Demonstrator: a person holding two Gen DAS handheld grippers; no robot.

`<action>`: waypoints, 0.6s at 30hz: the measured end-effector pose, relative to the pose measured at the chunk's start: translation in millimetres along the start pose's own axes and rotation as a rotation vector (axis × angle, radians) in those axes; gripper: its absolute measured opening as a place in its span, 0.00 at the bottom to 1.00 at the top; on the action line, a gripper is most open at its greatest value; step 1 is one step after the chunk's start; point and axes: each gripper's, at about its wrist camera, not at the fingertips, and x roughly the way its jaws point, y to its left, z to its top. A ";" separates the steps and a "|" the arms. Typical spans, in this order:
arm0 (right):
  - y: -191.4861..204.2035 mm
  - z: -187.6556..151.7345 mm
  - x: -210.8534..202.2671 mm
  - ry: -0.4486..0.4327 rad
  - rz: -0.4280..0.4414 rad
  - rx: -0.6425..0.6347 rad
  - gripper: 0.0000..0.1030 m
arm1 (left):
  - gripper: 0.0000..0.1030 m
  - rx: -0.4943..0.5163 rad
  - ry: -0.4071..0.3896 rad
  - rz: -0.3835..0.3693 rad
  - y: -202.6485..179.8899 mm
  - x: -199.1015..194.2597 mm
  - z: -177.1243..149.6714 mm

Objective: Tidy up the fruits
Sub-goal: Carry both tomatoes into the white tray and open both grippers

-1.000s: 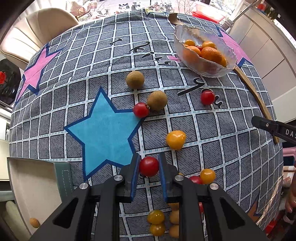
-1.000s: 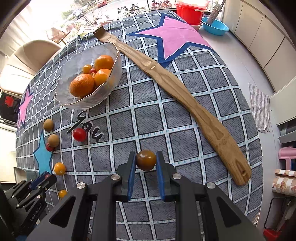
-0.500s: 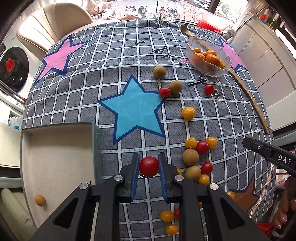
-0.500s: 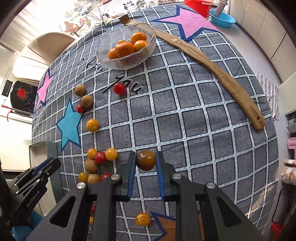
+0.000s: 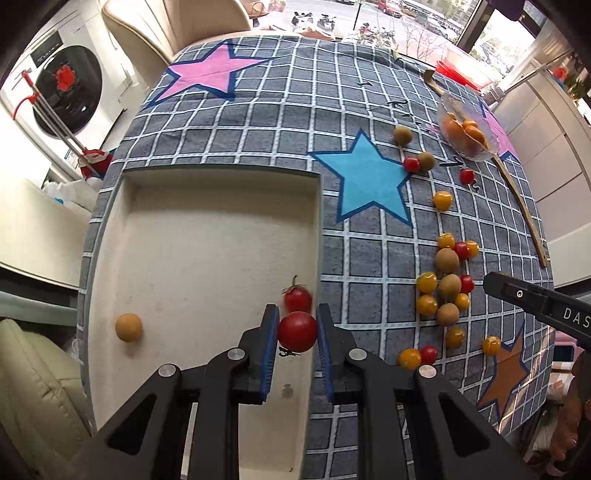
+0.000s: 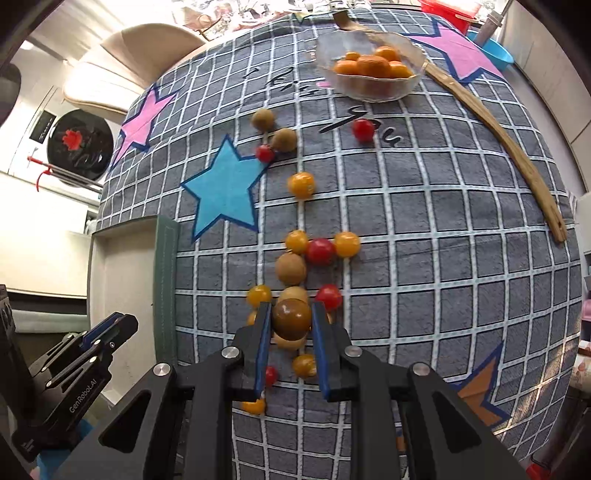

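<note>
My left gripper (image 5: 296, 334) is shut on a red cherry tomato (image 5: 297, 331) and holds it over the right side of the cream tray (image 5: 207, 236). In the tray lie a stemmed red tomato (image 5: 297, 298) and a small orange fruit (image 5: 128, 327). My right gripper (image 6: 290, 321) is shut on a dark brown-green tomato (image 6: 291, 318), above a cluster of loose yellow, red and tan fruits (image 6: 306, 254) on the checked cloth. That cluster also shows in the left wrist view (image 5: 447, 280).
A glass bowl (image 6: 369, 66) of oranges stands at the far side, with a long wooden spoon (image 6: 498, 144) beside it. The tray's green rim (image 6: 166, 291) is at the cloth's left edge. A chair (image 5: 177, 22) stands behind the table.
My left gripper carried the red tomato back and left, from over the cloth to over the tray. My right gripper drew back toward the near fruit cluster, its tomato still held.
</note>
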 end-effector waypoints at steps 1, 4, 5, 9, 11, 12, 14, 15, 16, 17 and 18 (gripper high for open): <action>9.5 -0.9 1.6 0.005 0.005 -0.016 0.22 | 0.21 -0.017 -0.001 0.007 9.0 -1.8 -3.5; 40.7 -3.1 8.2 0.024 0.023 -0.072 0.23 | 0.21 -0.070 -0.004 0.031 37.2 -6.2 -14.3; 51.2 -4.0 10.5 0.030 0.027 -0.092 0.23 | 0.21 -0.087 -0.004 0.041 46.4 -7.2 -18.1; 94.4 -10.7 22.4 0.058 0.053 -0.175 0.22 | 0.21 -0.138 0.001 0.089 79.6 -7.6 -34.7; 116.3 -15.2 28.4 0.073 0.068 -0.212 0.22 | 0.21 -0.157 0.007 0.118 94.1 -6.2 -43.5; 126.3 -17.5 31.9 0.081 0.073 -0.231 0.22 | 0.21 -0.168 0.012 0.130 101.2 -4.9 -47.7; 146.2 -22.8 40.5 0.101 0.079 -0.270 0.23 | 0.21 -0.194 0.025 0.146 114.2 -0.8 -55.8; 155.6 -25.6 45.9 0.113 0.081 -0.289 0.23 | 0.21 -0.204 0.032 0.153 120.0 1.8 -59.5; 164.9 -27.7 51.6 0.125 0.080 -0.307 0.22 | 0.21 -0.212 0.039 0.163 126.1 4.5 -63.8; 173.4 -29.6 58.4 0.139 0.078 -0.324 0.22 | 0.21 -0.220 0.045 0.171 130.6 7.0 -67.8; 180.8 -30.9 65.3 0.153 0.077 -0.337 0.22 | 0.21 -0.228 0.051 0.175 135.0 9.7 -70.7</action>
